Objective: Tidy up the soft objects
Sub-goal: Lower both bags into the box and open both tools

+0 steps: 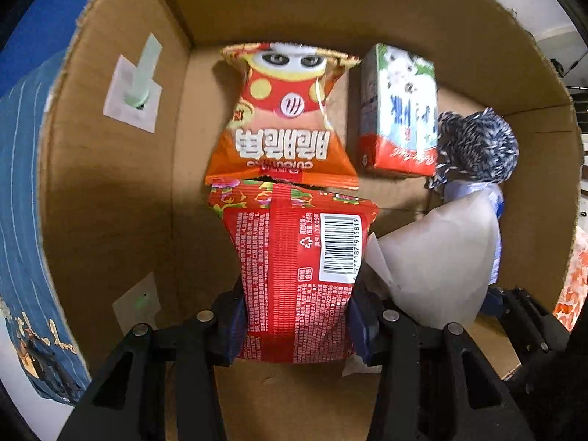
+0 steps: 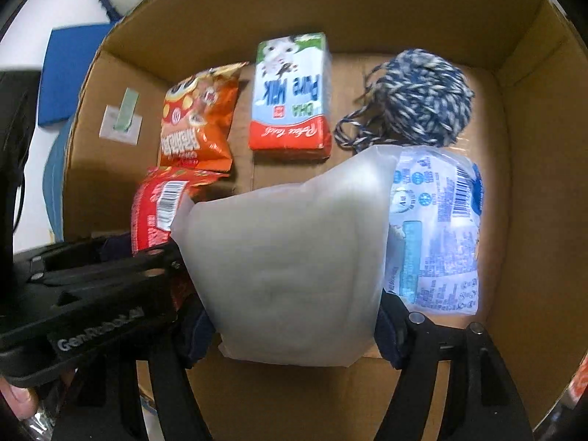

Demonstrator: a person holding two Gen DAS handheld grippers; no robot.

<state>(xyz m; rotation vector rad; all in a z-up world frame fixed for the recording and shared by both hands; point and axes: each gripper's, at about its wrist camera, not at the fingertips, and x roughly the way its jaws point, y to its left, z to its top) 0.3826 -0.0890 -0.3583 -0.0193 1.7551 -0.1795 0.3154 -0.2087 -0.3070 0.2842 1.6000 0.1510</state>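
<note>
Both grippers reach down into the cardboard box (image 1: 110, 191), side by side.

The left gripper (image 1: 294, 330) is clamped on a red snack packet (image 1: 294, 275), pads squeezing its near end; the far end meets the box floor just short of the orange snack bag (image 1: 283, 125).

The right gripper (image 2: 297, 334) has a white tissue pack (image 2: 294, 257) between its jaws. The pads sit against its sides, and I judge it held, though loosely.

Already inside, along the far wall: the orange bag on the left, a milk carton (image 2: 290, 103) in the middle, a ball of blue-and-white yarn (image 2: 422, 99) on the right with a loose strand trailing towards the tissue pack.

Risks, as I judge them:
- The two loads touch, and the grippers are close. Pulling one out could drag the other's packet.
- Red packet overlaps the orange bag's near edge; released here it may ride up on it instead of lying flat.
- Tissue pack could land on the yarn's strand and snag it.
- A soft pack, loosely held, may slip crooked.

Outside on the left: a blue cloth (image 1: 22, 220).
</note>
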